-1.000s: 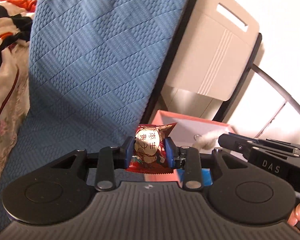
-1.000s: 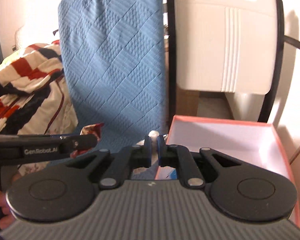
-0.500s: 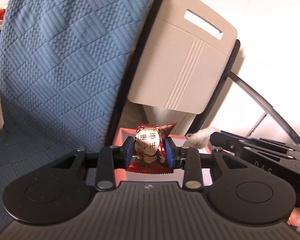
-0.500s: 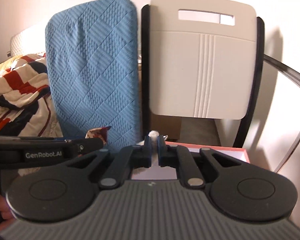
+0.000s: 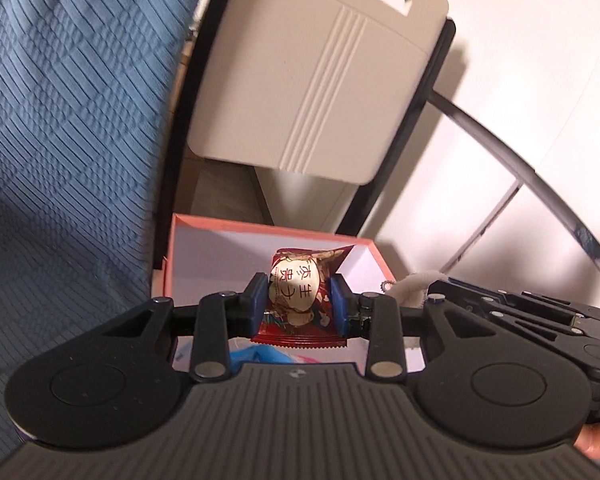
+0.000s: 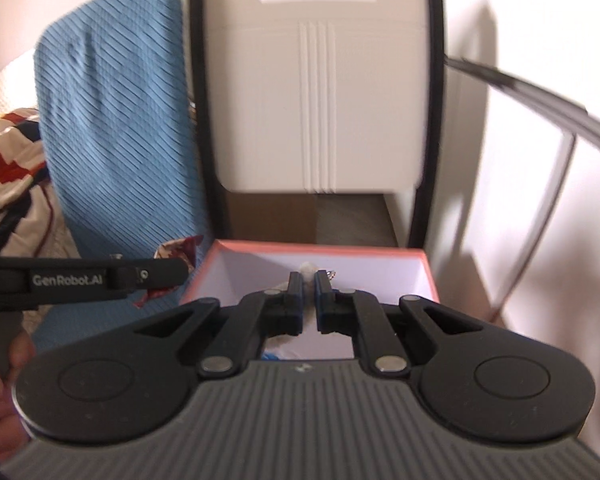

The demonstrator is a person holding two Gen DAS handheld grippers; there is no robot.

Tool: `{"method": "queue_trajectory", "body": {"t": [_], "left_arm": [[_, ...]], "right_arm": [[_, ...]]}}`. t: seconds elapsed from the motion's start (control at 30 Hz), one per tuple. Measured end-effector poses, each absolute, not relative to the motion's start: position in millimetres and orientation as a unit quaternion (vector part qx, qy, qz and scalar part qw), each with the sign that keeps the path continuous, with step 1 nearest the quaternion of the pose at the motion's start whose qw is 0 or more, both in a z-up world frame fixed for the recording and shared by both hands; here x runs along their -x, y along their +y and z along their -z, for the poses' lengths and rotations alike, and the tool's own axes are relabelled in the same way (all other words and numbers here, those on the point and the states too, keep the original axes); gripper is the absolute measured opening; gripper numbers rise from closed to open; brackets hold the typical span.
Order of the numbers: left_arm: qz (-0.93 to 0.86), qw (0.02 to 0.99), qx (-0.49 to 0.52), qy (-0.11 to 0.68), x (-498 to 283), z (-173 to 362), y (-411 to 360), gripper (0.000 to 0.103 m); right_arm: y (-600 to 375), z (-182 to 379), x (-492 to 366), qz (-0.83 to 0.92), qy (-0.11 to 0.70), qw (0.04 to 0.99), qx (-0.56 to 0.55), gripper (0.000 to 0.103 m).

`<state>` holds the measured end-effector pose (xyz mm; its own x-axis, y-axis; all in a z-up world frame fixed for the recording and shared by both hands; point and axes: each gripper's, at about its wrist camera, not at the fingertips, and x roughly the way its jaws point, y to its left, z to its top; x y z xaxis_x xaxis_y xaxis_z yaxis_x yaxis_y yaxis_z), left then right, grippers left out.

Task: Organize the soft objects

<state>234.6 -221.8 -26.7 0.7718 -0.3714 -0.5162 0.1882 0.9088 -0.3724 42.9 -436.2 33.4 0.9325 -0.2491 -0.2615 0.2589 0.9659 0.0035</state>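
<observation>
left claw: clamps snack packet over box | right claw: pinches white fluffy item

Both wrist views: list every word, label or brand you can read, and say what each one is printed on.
"GenRobot.AI": white print on the side of the left hand-held gripper, seen in the right wrist view.
Red Chinese characters on the pale oval of the snack packet, held in the left hand-held gripper; they appear rotated and I cannot read them with confidence.
Small emblem on each hand-held gripper's grey body: too small to read.
Pink box: no print visible.
</observation>
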Motion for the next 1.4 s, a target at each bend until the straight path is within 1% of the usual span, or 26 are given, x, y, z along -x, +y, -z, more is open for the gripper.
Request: {"method": "queue_trajectory", "body": {"t": [0.23, 0.37, 0.5, 0.63, 0.67, 0.7, 0.73, 0.77, 0.8, 0.83, 1.13, 1.4], "left_arm": [[0.159, 0.913, 0.135, 0.350, -238.1, 66.6, -253.7, 0.039], [0.158, 0.908, 0.131, 0.365, -238.2, 82.1, -262.6, 0.039], [0.149, 0.905, 0.136, 0.374, -239.4, 92.2, -262.4, 0.039], [0.144, 0.910, 0.123, 0.369, -235.9, 89.5, -261.9, 0.040], [0.144, 0.909, 0.124, 0.371, -235.2, 88.3, -261.5, 0.045], [0.144, 0.909, 0.122, 0.371, -234.5, 87.0, -261.4, 0.056], [0.142, 0.911, 0.118, 0.369, -233.1, 84.8, -261.2, 0.060], [0.140, 0.914, 0.114, 0.364, -230.9, 81.7, -260.5, 0.063], [0.140, 0.916, 0.114, 0.359, -228.7, 76.9, -259.7, 0.063], [0.142, 0.917, 0.114, 0.355, -226.0, 72.0, -258.4, 0.063], [0.140, 0.935, 0.112, 0.305, -191.9, 5.7, -239.1, 0.063], [0.140, 0.947, 0.111, 0.266, -141.6, -49.6, -216.8, 0.064]], "right_arm": [[-463.3, 10.4, -40.7, 0.144, 0.171, 0.973, -0.051, 0.009], [-471.6, 32.8, -41.0, 0.150, 0.191, 0.967, -0.072, 0.009], [-474.9, 46.3, -43.8, 0.156, 0.204, 0.963, -0.081, 0.010], [-473.4, 52.3, -44.4, 0.148, 0.209, 0.963, -0.091, 0.011], [-471.8, 51.9, -43.1, 0.145, 0.207, 0.963, -0.094, 0.011], [-470.2, 51.6, -41.0, 0.141, 0.202, 0.964, -0.096, 0.011], [-469.2, 49.4, -41.7, 0.141, 0.199, 0.965, -0.097, 0.015], [-467.9, 47.0, -41.1, 0.143, 0.196, 0.965, -0.096, 0.017], [-467.6, 44.4, -40.3, 0.146, 0.193, 0.966, -0.095, 0.027], [-466.1, 40.3, -39.1, 0.149, 0.189, 0.966, -0.094, 0.034], [-443.1, -15.4, -8.9, 0.138, 0.141, 0.978, -0.075, 0.034], [-407.2, -57.5, 34.3, 0.133, 0.096, 0.985, -0.058, 0.034]]}}
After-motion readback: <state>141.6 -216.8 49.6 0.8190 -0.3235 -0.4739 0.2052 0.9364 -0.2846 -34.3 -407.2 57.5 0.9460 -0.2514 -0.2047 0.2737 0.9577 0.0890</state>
